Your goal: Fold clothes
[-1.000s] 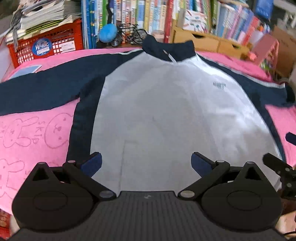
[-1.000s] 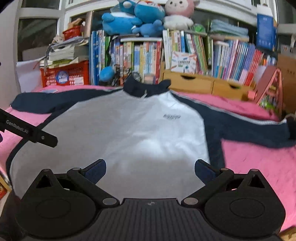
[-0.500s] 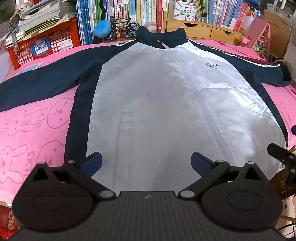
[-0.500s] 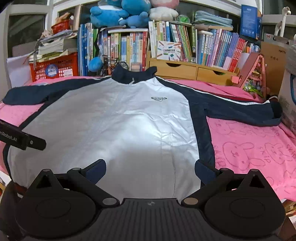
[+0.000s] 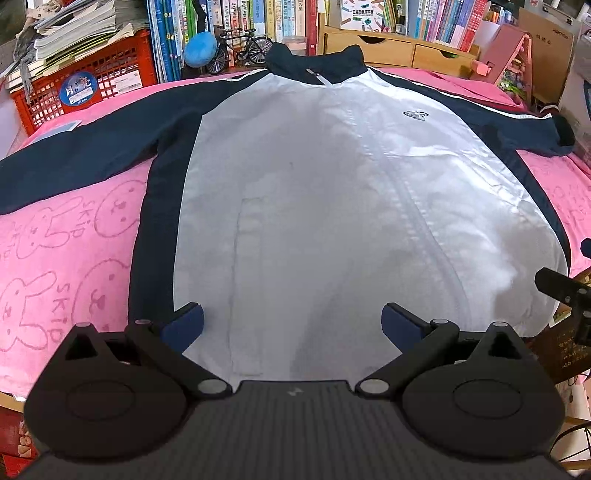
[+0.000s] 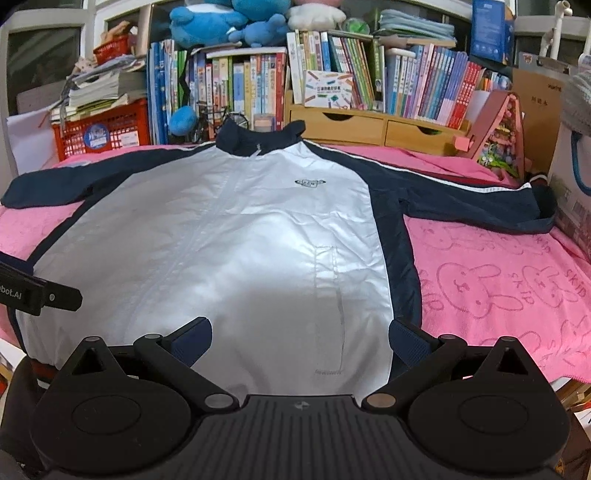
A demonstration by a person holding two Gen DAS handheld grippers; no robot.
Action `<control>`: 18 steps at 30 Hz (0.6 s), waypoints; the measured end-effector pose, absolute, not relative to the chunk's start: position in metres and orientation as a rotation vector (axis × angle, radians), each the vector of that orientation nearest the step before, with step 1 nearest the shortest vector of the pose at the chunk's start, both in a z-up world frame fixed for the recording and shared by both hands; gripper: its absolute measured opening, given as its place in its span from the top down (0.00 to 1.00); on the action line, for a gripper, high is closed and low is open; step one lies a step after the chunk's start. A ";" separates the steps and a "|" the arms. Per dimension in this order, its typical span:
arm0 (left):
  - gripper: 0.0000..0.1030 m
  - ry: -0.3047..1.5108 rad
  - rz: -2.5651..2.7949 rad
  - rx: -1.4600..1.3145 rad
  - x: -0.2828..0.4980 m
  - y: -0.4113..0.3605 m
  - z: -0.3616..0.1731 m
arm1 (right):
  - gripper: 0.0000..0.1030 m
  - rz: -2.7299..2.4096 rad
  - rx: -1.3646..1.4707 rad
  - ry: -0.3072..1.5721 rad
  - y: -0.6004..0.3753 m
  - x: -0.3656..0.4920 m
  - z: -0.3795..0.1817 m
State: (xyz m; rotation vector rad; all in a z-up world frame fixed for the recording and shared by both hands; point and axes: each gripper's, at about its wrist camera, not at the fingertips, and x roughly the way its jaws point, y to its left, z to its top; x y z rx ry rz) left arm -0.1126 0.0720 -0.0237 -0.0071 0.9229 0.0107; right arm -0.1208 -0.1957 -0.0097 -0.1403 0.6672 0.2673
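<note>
Left wrist view, left to right: red crate [image 5: 85, 88] with stacked papers sits upper left, next to a row of books [image 5: 236, 22] along the top edge. Pink towel [image 5: 62, 251] with rabbit prints covers the surface. The jacket [image 5: 314, 206] lies flat on it, front up, filling the middle of the frame: white body, navy sleeves spread out to both sides, navy collar at top centre, zip closed down the front. A small bicycle model [image 5: 240, 48] and a blue ball [image 5: 200, 48] stand behind the collar. Wooden drawers [image 5: 399, 51] are upper right.

Left gripper [image 5: 291, 321] sits low in the frame above the jacket's bottom hem, fingers spread wide, nothing between them. Part of the other tool pokes in at the right edge.

Right wrist view, left to right: the left tool's black bar enters at the left edge, mid height. Same jacket [image 6: 229, 236] in the centre, one pocket seam visible right of centre. Blue plush toys [image 6: 229, 22] top the bookshelf. Pink towel [image 6: 498, 280] is bare on the right.

Right gripper [image 6: 299, 339] is over the hem's right half, fingers wide apart, holding nothing. Contact with the fabric can't be judged for either tool.
</note>
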 end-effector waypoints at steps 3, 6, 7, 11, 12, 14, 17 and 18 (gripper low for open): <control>0.00 0.929 0.004 -0.001 -0.113 0.068 -0.026 | 0.00 0.268 -0.148 0.673 -0.195 -0.121 -0.012; 0.00 0.932 0.003 0.007 -0.114 0.067 -0.028 | 0.00 0.269 -0.147 0.681 -0.195 -0.121 -0.013; 0.00 0.932 0.003 0.007 -0.114 0.067 -0.028 | 0.00 0.271 -0.146 0.682 -0.194 -0.121 -0.013; 0.00 0.932 0.004 0.005 -0.114 0.067 -0.027 | 0.00 0.291 -0.145 0.683 -0.193 -0.121 -0.013; 0.00 0.932 0.005 0.006 -0.114 0.067 -0.027 | 0.00 0.296 -0.145 0.682 -0.193 -0.121 -0.013; 0.00 0.933 0.006 0.007 -0.114 0.066 -0.028 | 0.00 0.303 -0.147 0.682 -0.192 -0.122 -0.013; 0.00 0.933 0.008 0.009 -0.114 0.065 -0.028 | 0.00 0.307 -0.151 0.685 -0.191 -0.123 -0.014; 0.00 0.932 0.009 0.010 -0.114 0.065 -0.028 | 0.00 0.307 -0.152 0.686 -0.191 -0.123 -0.014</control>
